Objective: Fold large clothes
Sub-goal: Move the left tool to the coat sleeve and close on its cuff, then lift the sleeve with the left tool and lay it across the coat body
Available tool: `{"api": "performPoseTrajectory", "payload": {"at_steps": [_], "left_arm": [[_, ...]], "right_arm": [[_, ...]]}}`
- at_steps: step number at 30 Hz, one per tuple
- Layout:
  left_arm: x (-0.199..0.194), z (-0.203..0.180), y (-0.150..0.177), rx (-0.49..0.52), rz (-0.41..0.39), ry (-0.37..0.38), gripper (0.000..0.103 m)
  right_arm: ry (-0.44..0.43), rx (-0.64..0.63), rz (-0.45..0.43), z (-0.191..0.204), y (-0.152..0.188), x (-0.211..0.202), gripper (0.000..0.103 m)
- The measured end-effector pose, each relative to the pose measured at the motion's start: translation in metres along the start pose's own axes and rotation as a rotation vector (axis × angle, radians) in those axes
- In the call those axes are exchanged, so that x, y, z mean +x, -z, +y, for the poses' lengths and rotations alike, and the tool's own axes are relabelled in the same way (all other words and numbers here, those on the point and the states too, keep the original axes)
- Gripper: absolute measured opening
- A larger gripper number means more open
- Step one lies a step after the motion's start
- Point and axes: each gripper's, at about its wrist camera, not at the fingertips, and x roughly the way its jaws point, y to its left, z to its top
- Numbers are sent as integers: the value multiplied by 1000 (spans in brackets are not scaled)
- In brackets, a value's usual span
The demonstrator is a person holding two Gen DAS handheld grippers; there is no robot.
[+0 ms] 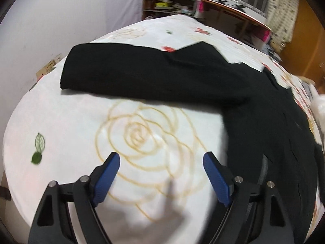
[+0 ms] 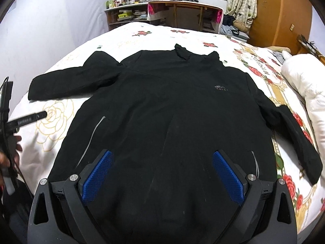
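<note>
black jacket (image 2: 162, 105) lies flat; its left sleeve (image 1: 146, 71) stretches crosswise beyond the left gripper (image 1: 160, 172), nearer than the right gripper (image 2: 162, 172); both jaws apart, empty.

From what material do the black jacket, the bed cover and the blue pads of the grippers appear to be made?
Black jacket: a matte woven cloth, probably synthetic; it shows no shine and has pale zip lines at the pockets.
Bed cover: soft printed fabric, slightly plush-looking, with rose patterns; the exact fibre is unclear.
Blue pads: likely rubber or textured plastic, judging from the fine grid texture on the right hand-held gripper.
</note>
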Motion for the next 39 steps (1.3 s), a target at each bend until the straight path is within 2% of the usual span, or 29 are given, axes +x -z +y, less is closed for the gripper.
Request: {"api": "performPoseTrajectory", "payload": {"at_steps": [3, 8, 18, 24, 26, 27, 29, 31, 32, 37, 38, 39], "left_arm": [[18, 22, -17, -54, 4, -14, 85], [42, 55, -42, -149, 10, 19, 85], [75, 79, -64, -255, -17, 32, 80], [84, 83, -74, -264, -56, 15, 52], [85, 81, -76, -246, -62, -4, 39], [86, 81, -77, -240, -63, -11, 37], [85, 78, -80, -223, -68, -28, 20], [80, 77, -83, -209, -77, -30, 12], [77, 76, -85, -203, -82, -25, 9], [45, 63, -99, -167, -132, 22, 7], [37, 57, -103, -152, -146, 33, 6], [26, 50, -108, -132, -162, 47, 6]], "right_arm": [[6, -16, 3, 5, -7, 10, 99], [8, -37, 12, 12, -17, 23, 99], [6, -46, 36, 15, -33, 51, 99], [13, -39, 52, 10, -37, 65, 99], [19, -33, 56, 7, -36, 68, 99], [20, -29, 59, 6, -36, 69, 99], [23, -16, 65, 3, -35, 72, 99], [22, -3, 74, 0, -34, 73, 98], [26, 0, 76, -1, -34, 73, 98], [39, 7, 87, -9, -32, 71, 96], [37, 10, 89, -10, -32, 70, 95], [40, 12, 87, -12, -32, 69, 89]]}}
